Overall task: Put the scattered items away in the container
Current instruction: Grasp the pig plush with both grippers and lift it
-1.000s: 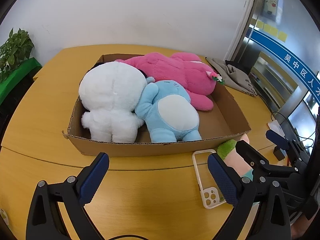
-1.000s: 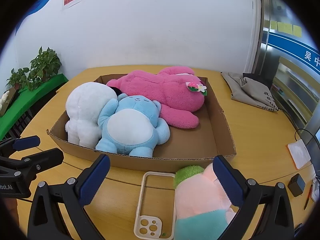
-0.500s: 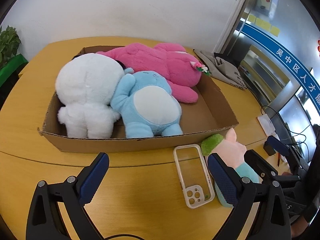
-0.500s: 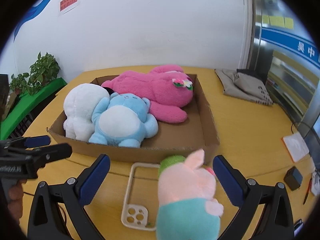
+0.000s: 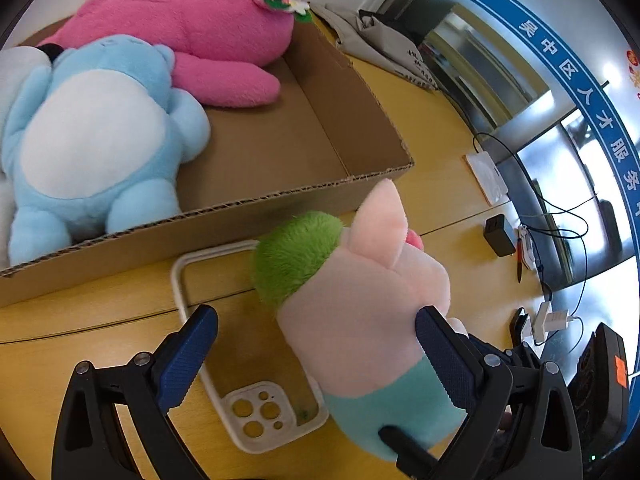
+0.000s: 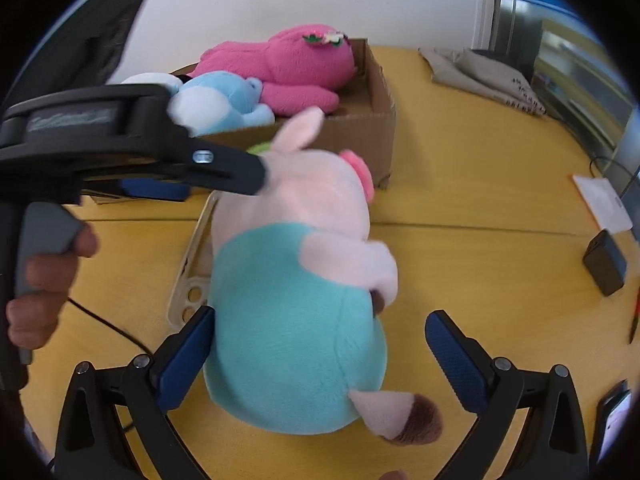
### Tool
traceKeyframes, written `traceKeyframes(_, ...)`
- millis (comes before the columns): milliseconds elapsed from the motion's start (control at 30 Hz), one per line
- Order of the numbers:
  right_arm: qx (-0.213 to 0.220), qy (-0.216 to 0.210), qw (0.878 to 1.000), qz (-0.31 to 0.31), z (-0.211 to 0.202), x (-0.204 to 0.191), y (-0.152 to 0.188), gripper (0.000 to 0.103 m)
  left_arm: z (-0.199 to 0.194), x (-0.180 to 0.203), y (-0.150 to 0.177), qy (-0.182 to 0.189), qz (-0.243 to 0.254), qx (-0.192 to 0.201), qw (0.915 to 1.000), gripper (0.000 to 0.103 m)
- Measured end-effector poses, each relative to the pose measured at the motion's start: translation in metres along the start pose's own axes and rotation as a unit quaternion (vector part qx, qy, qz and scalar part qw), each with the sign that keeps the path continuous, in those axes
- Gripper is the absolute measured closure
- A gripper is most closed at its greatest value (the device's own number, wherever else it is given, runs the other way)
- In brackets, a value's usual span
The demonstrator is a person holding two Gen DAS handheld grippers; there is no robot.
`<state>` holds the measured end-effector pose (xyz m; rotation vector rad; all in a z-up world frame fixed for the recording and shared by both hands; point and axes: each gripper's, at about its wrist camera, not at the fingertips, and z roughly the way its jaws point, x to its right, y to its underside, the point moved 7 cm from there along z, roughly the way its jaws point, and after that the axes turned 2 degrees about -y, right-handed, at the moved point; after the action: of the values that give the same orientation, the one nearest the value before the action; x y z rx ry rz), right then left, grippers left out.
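Observation:
A pink pig plush [image 5: 372,304] in a teal outfit [image 6: 296,344] with a green tuft [image 5: 296,258] lies on the yellow table just in front of the cardboard box [image 5: 248,216]. My left gripper [image 5: 316,344] is open, its fingers either side of the pig's head and a cream phone case [image 5: 240,392]. My right gripper [image 6: 320,344] is open around the pig's teal body. The box [image 6: 380,120] holds a pink plush [image 5: 200,28], a blue plush [image 5: 92,136] and a white plush, mostly hidden.
A grey cloth bag [image 5: 384,48] lies behind the box. A white pad [image 5: 488,178], a black charger [image 5: 500,236] and cables [image 5: 560,216] sit at the table's right edge. The left gripper's body [image 6: 120,140] crosses the right wrist view.
Both grippers have moved forward and down onto the pig plush, which now lies between both pairs of open fingers. The box has shifted up and left in view.

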<state>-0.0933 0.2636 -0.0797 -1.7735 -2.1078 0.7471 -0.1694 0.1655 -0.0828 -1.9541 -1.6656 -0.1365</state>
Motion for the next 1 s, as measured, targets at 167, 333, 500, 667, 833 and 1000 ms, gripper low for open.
traceKeyframes(167, 0.001, -0.026, 0.999, 0.019, 0.006, 0.009, 0.004, 0.002, 0.018, -0.003, 0.001, 0.042, -0.037, -0.019, 0.9983, 0.0)
traceKeyframes(333, -0.018, -0.054, 0.998, 0.018, 0.023, 0.003, 0.014, 0.005, 0.022, 0.0, 0.003, 0.062, -0.046, -0.025, 0.9967, 0.002)
traceKeyframes(500, -0.007, -0.02, 1.0, -0.008, 0.025, -0.013, 0.02, 0.021, 0.02, 0.009, 0.001, 0.097, -0.045, -0.029, 0.9939, 0.02)
traceKeyframes(667, 0.01, -0.019, 1.0, -0.007, 0.014, -0.011, 0.019, 0.029, 0.019, 0.016, 0.0, 0.114, -0.03, -0.034, 0.9924, 0.035)
traceKeyframes(833, 0.032, -0.018, 0.999, -0.022, -0.001, -0.013, 0.021, 0.03, 0.0, 0.024, 0.001, 0.121, -0.007, -0.022, 0.9924, 0.04)
traceKeyframes(1000, 0.087, -0.024, 0.995, -0.043, -0.029, -0.026, -0.004, 0.03, -0.05, 0.041, -0.016, 0.107, 0.031, 0.039, 0.9931, 0.041)
